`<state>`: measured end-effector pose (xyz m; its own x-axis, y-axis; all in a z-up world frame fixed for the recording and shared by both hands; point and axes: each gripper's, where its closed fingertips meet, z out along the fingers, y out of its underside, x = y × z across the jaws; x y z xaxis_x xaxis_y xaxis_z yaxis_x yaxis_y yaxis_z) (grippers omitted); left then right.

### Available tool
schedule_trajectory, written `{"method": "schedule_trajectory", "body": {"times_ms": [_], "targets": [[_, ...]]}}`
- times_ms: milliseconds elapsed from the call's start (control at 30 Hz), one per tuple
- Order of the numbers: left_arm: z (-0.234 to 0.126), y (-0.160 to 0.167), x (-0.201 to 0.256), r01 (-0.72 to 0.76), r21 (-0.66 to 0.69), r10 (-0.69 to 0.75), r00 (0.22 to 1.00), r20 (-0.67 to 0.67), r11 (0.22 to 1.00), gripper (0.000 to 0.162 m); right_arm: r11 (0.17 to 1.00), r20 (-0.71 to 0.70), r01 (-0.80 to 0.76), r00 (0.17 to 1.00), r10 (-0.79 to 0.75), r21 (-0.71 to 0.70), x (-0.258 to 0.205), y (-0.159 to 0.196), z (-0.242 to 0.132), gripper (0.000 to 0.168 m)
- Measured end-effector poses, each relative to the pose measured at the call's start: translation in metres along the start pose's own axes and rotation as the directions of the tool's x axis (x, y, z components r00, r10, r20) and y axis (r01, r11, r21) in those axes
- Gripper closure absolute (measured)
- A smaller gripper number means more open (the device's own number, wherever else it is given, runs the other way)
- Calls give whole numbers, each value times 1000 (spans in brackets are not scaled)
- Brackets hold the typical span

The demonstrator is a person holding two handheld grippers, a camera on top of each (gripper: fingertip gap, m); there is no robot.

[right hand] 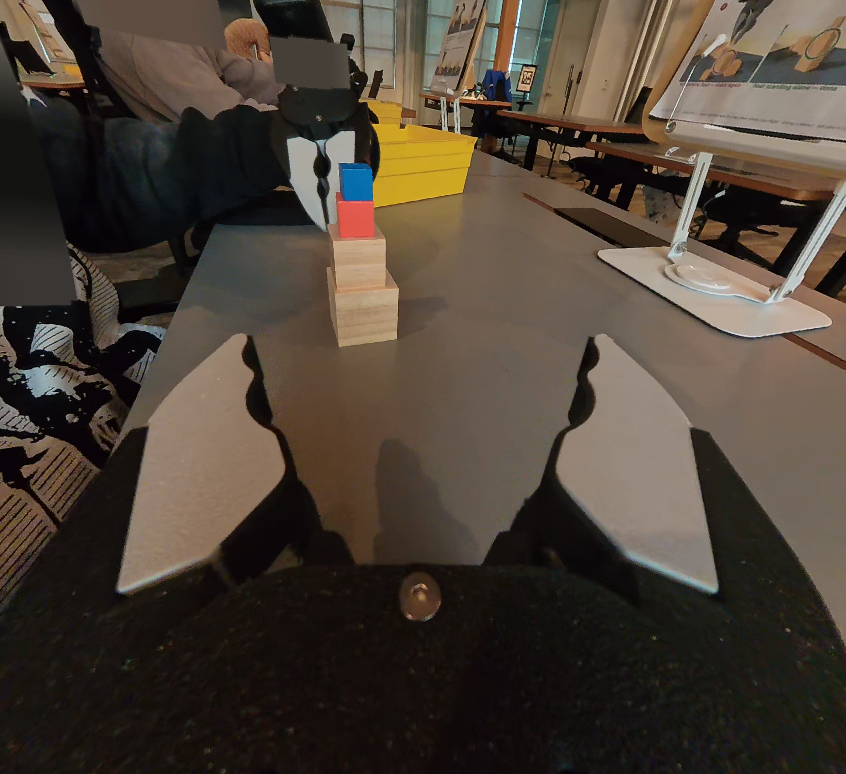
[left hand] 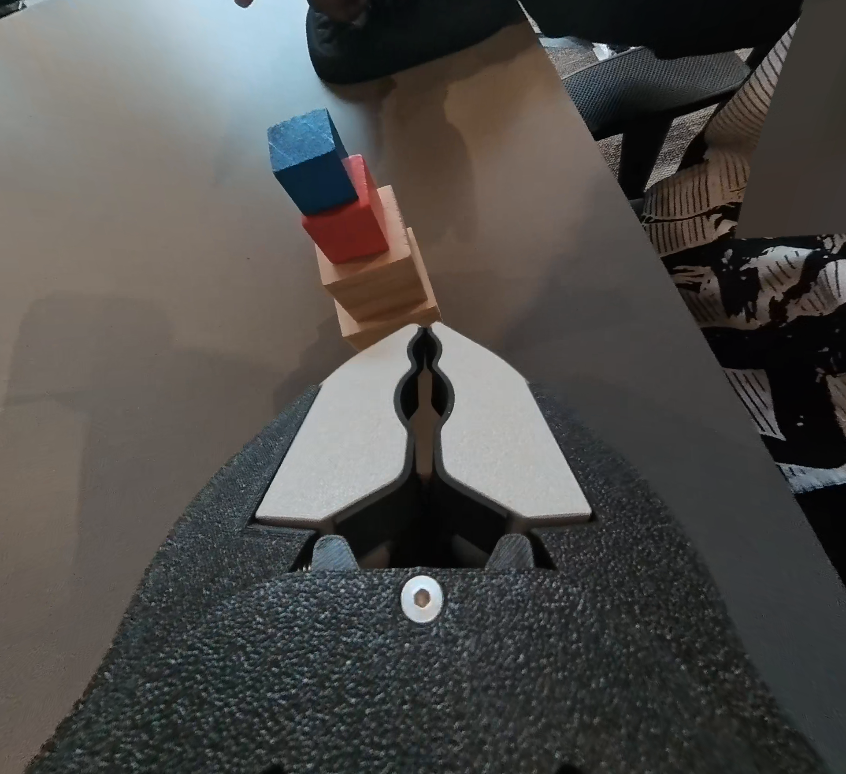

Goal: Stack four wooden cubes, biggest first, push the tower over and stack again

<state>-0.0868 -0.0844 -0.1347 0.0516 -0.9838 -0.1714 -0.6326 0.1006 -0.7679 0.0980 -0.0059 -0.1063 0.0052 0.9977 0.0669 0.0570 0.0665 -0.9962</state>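
- Left gripper [left hand: 425, 330]: I see its fingers pressed together, nothing between them; the tips sit at the tower, against the second natural cube in the right wrist view, though I cannot confirm contact.
- Right gripper [right hand: 419, 340]: fingers spread wide, empty, low over the table and short of the tower.
- Tower: four cubes upright near the table's edge — large natural cube [right hand: 366, 317] at the base, smaller natural cube [right hand: 359, 259], red cube [right hand: 356, 217], blue cube [right hand: 356, 182] on top, each slightly offset.
- Grey table [right hand: 480, 362]: white stand [right hand: 714, 294] carrying an instruction sheet on one side; yellow bins [right hand: 421, 166] behind the tower.
- Room: desks, windows, a seated person beyond.
- Left arm: dark sleeve [right hand: 206, 166] reaching in, gripper angled downward.
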Motion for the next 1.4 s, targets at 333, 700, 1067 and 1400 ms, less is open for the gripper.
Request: {"method": "schedule_trajectory", "body": {"times_ms": [333, 700, 1067, 1400], "targets": [[10, 6, -3, -40, -48, 39, 999, -32, 998, 162, 1000, -13, -7, 1000, 6, -12, 2, 1, 1, 21], [23, 1, -6, -104, -99, 96, 992, -85, 990, 162, 1000, -8, -16, 1000, 16, -3, 2, 0, 0, 25], [22, 4, 0, -127, -153, 109, 986, -123, 980, 162, 1000, -7, -15, 1000, 15, -2, 2, 0, 0, 26], [29, 18, 0, -175, -235, 145, 979, -143, 956, 162, 1000, -6, -13, 1000, 13, 2, 2, 0, 0, 28]]}}
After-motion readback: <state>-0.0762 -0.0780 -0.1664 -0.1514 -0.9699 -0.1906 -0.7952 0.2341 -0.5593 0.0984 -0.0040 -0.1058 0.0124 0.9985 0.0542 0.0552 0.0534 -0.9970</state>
